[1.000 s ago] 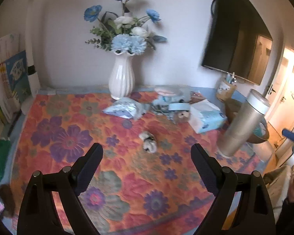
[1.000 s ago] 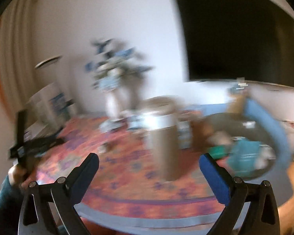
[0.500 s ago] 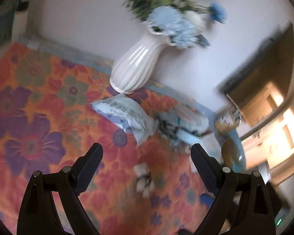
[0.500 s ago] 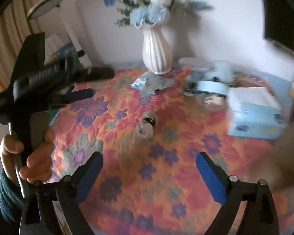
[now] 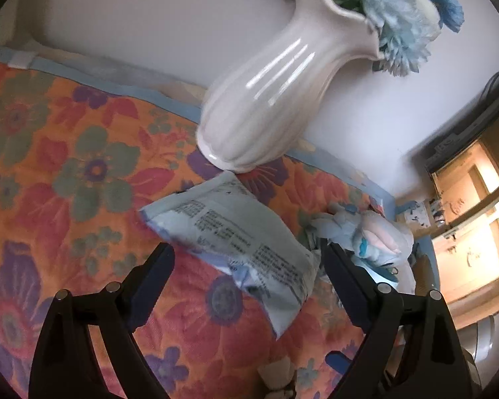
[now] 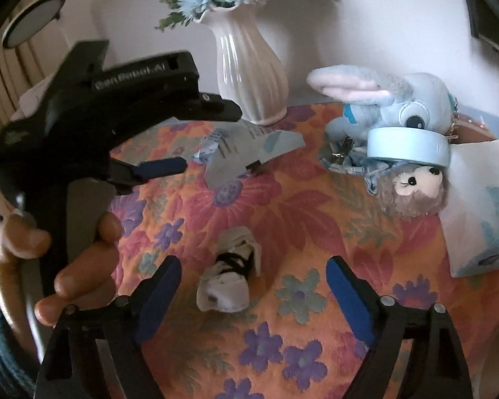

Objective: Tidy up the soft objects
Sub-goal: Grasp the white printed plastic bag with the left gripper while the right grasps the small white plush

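My left gripper (image 5: 246, 259) is open, its jaws on either side of a pale blue soft packet (image 5: 236, 236) that lies on the floral tablecloth below the white vase. In the right wrist view the left gripper (image 6: 216, 169) reaches over that packet (image 6: 246, 146). My right gripper (image 6: 252, 282) is open, just in front of a rolled white sock (image 6: 231, 282) on the cloth. A blue plush rabbit (image 6: 392, 99) and a brown plush bear (image 6: 412, 193) lie at the back right; the rabbit also shows in the left wrist view (image 5: 369, 236).
A white vase (image 6: 246, 76) with blue flowers stands at the back by the wall; it also shows in the left wrist view (image 5: 266, 99). A light blue ring (image 6: 409, 146) rests on the bear. A tissue pack (image 6: 482, 206) lies at the right. The floral tablecloth (image 6: 282, 206) covers the table.
My left gripper has moved forward and down toward the packet, tilting as it went. My right gripper has swung left and closed in on the sock. Both stayed open.
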A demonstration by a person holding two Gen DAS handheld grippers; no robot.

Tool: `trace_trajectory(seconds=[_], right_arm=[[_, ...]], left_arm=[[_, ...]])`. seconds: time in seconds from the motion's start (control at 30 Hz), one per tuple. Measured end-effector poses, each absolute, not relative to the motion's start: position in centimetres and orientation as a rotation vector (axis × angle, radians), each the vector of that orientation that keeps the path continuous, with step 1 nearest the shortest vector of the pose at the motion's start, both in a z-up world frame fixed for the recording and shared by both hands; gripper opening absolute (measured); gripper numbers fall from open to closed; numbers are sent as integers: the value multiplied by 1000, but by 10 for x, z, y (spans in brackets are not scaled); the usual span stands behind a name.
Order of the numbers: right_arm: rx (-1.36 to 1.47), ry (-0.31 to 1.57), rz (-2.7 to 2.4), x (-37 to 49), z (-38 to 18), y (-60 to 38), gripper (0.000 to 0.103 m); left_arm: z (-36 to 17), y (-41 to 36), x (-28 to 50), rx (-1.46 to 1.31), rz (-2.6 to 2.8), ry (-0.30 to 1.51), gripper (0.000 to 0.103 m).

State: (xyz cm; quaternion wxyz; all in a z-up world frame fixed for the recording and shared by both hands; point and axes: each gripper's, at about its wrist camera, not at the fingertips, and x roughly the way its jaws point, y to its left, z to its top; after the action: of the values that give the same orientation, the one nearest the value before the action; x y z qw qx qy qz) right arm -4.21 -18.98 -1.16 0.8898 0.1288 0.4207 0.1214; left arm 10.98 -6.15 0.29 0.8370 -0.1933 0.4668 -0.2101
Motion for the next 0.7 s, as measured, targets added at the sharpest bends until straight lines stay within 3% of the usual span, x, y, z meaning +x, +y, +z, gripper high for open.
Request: trace_trajectory(seconds=[0.2,0.3,0.33,0.47,0.7], right_arm=[[185,913,255,-36,-20,-170,50],[178,917,261,-36,-22,-167,36],[179,917,262,-36,-23,-168,33],[172,898,281,-42,-20,-167,31],[155,808,280,-76,-1,-175,31]], left_arm=[[-9,-68,119,-415,-449,1006,88],[-7,-65,116,-413,-480,993,61],[-6,-63,114,-438,-510,987,44],[1,-65,104,-374,-496,967,38],[30,-48,52,-311,-551,944,36]])
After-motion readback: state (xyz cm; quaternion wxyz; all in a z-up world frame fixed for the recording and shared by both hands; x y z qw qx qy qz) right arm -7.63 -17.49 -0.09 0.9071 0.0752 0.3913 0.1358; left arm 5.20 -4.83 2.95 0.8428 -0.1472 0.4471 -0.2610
